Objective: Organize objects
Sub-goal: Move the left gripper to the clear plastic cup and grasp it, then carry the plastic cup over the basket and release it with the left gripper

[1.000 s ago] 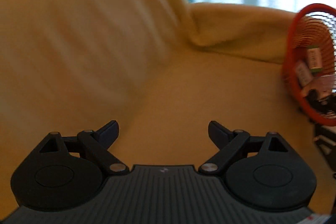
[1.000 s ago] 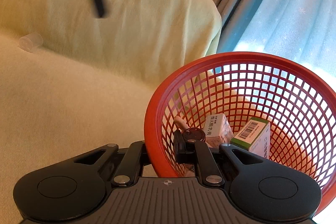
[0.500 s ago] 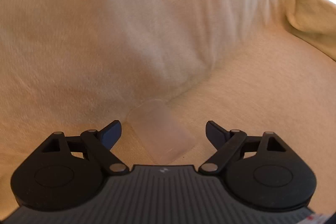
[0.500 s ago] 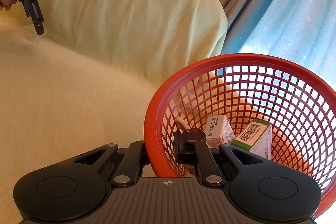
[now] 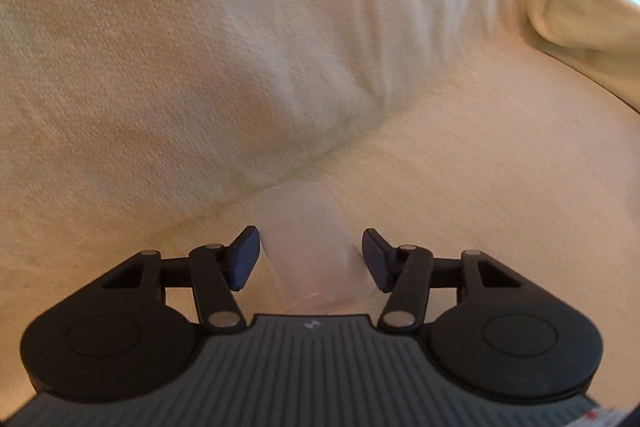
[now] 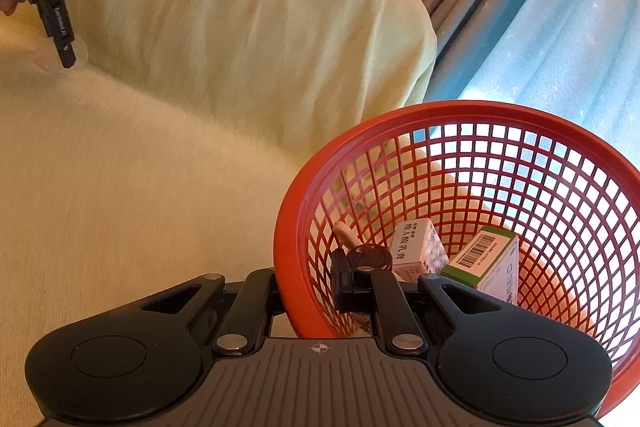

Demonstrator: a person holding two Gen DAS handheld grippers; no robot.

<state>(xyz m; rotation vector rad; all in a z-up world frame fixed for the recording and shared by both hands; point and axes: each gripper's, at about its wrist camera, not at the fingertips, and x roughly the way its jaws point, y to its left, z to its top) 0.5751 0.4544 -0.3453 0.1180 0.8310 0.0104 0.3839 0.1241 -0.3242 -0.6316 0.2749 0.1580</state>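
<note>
A clear plastic cup (image 5: 308, 247) lies on its side on the yellow sofa seat, at the crease below the back cushion. My left gripper (image 5: 310, 257) is open with the cup between its fingers, the left pad close to the cup wall. In the right wrist view the left gripper (image 6: 66, 57) shows at the far left, tips down at the cup (image 6: 82, 49). My right gripper (image 6: 308, 283) is shut on the rim of the red mesh basket (image 6: 500, 115), one finger outside and one inside.
The basket holds a white medicine box (image 6: 418, 247), a green and white box (image 6: 488, 263), a dark round lid (image 6: 370, 257) and a small beige piece (image 6: 346, 233). The sofa back cushion (image 6: 240, 7) rises behind. Blue curtains (image 6: 560, 7) hang at the right.
My left gripper swung away from the basket toward the sofa back, came down over the cup and narrowed its fingers around it. My right gripper stayed on the basket rim.
</note>
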